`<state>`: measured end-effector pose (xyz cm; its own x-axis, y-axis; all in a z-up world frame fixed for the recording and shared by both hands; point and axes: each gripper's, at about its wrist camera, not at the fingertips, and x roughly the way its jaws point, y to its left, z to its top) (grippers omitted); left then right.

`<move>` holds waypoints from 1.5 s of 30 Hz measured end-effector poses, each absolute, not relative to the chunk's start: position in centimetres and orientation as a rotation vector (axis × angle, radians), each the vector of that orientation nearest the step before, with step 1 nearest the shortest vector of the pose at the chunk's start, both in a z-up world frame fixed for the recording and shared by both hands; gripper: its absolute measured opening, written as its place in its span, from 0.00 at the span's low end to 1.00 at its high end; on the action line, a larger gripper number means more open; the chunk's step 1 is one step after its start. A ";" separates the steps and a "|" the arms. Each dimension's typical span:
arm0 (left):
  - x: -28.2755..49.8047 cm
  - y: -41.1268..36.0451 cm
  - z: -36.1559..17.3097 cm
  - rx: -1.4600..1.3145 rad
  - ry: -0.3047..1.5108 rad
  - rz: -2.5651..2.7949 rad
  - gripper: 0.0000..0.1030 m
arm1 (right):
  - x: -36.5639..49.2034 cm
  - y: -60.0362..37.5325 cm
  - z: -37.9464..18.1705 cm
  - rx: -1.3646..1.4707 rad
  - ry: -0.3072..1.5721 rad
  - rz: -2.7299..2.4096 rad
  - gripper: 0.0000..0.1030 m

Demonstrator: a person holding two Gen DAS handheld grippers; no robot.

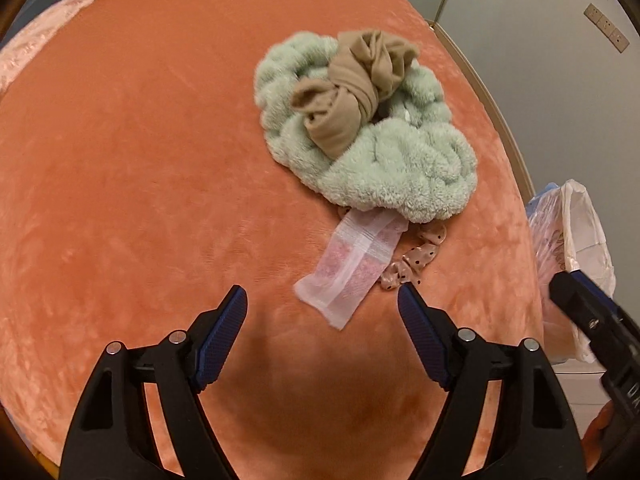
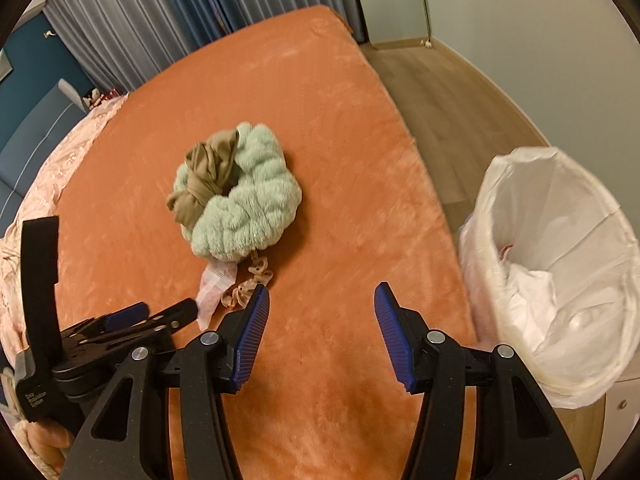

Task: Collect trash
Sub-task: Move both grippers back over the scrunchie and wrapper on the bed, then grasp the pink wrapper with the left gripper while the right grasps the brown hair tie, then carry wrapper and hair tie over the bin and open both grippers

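Note:
A clear plastic wrapper lies on the orange bedspread, its far end tucked under a mint fluffy towel. A beige dotted scrunchie lies beside it. My left gripper hangs open just short of the wrapper's near end, nothing between its fingers. My right gripper stands open over bare bedspread, right of the wrapper; its body shows at the right edge of the left wrist view. A bin with a white liner stands beside the bed on the right.
A brown knotted stocking rests on the towel. A pink quilt covers the bed's left side. Wooden floor and a pale wall lie beyond the bed's right edge; grey curtains hang at the back.

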<state>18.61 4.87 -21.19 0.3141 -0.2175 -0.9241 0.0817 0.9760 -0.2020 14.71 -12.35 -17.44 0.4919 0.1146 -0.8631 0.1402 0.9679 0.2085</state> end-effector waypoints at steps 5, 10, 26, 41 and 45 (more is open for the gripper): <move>20.0 4.6 -23.4 -0.174 1.295 -0.248 0.46 | 16.2 -11.9 -19.0 0.268 1.096 -0.006 0.52; 20.1 6.5 -23.2 -0.224 1.287 -0.287 0.15 | 18.0 -10.9 -19.8 0.278 1.111 0.019 0.50; 17.5 12.4 -21.5 -0.327 1.276 -0.232 0.14 | 18.5 -5.3 -24.0 0.253 1.206 0.113 0.10; 11.8 7.3 -11.0 -0.260 1.093 -0.356 0.14 | 12.0 -13.3 -11.2 0.364 0.930 0.052 0.09; 10.6 4.6 -8.0 -0.237 1.039 -0.396 0.14 | 10.6 -14.7 -7.8 0.361 0.851 0.037 0.09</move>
